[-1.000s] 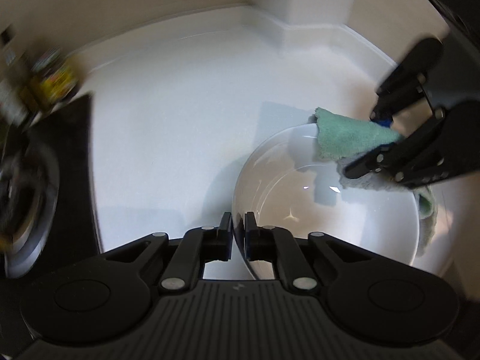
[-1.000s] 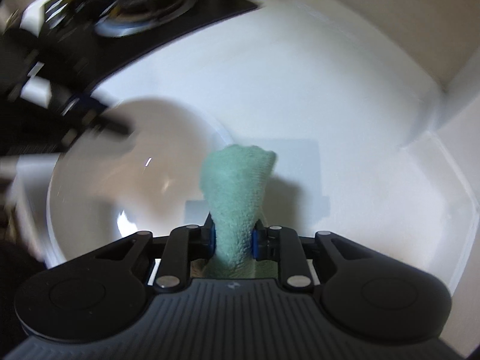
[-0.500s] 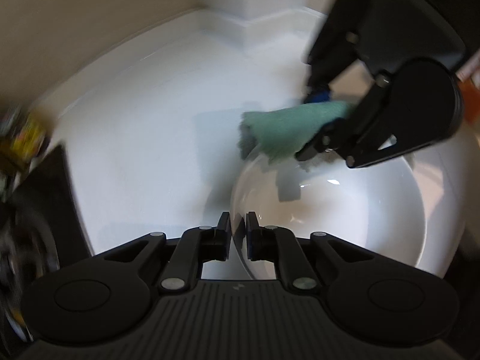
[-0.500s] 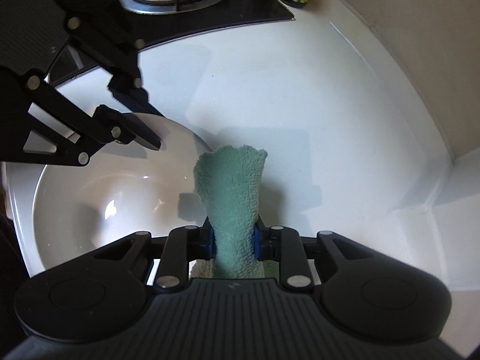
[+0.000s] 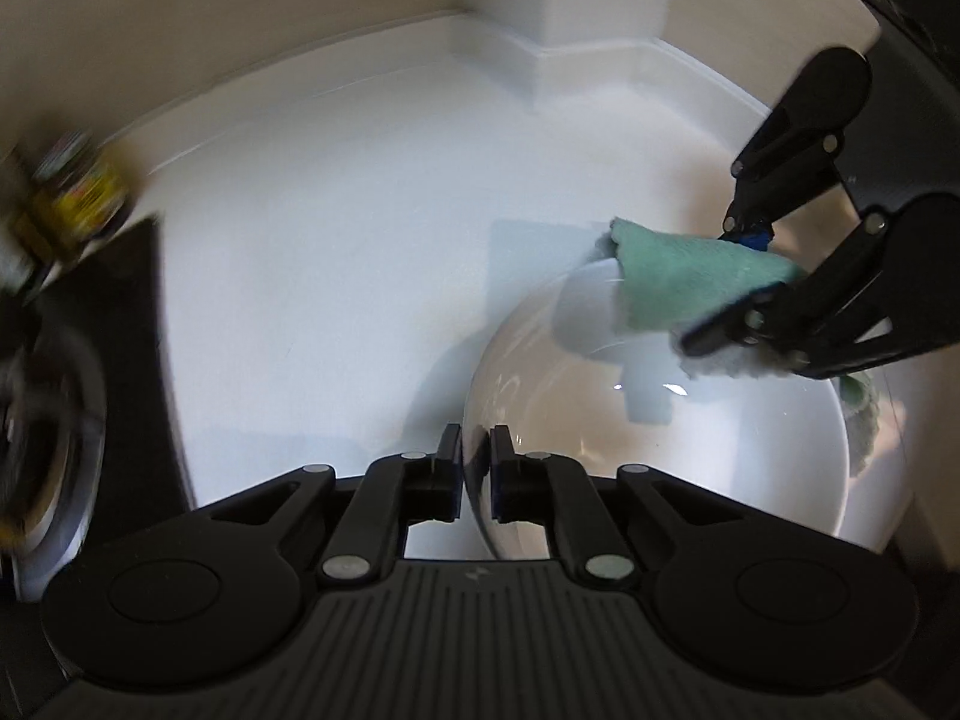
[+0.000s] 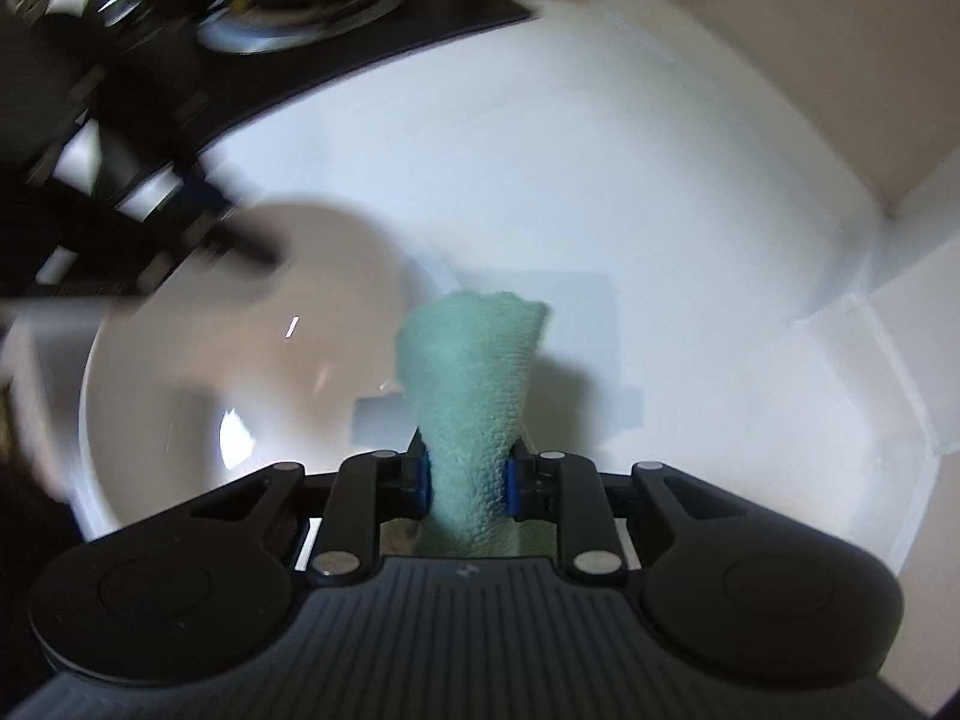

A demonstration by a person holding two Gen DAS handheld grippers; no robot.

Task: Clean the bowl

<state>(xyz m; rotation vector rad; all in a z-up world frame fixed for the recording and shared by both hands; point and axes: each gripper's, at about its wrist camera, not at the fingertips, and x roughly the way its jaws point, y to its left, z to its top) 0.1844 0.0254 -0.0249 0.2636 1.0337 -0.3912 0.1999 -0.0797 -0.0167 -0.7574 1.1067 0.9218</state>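
Nearest in the left wrist view, the left gripper (image 5: 476,471) has its jaws nearly together, pinching the near rim of a white bowl (image 5: 750,480) between the pads. Its jaws have just been closing, with the rim between them. The bowl sits on a white counter (image 5: 336,276), tilted a little toward the camera, its glossy inside showing small light glints.

Across the bowl, at its far rim, the right gripper (image 5: 729,285) reaches in from the right, clamped on a green cloth (image 5: 678,279). The cloth drapes over the far rim, part inside the bowl and part sticking out beyond it. Its jaws have just been opening a little, yet the cloth sits squeezed between the blue pads.

From the right wrist view, the cloth (image 6: 471,396) rises from between the right gripper's (image 6: 468,480) pads and lies against the bowl's (image 6: 180,420) rim. The left gripper (image 6: 240,246) is a dark blur at the bowl's far left edge.

Farther off, a black stove (image 6: 312,24) with a round burner borders the counter, and blurred jars (image 5: 72,198) with yellow labels stand beside it. Pale walls meet the counter at the back.
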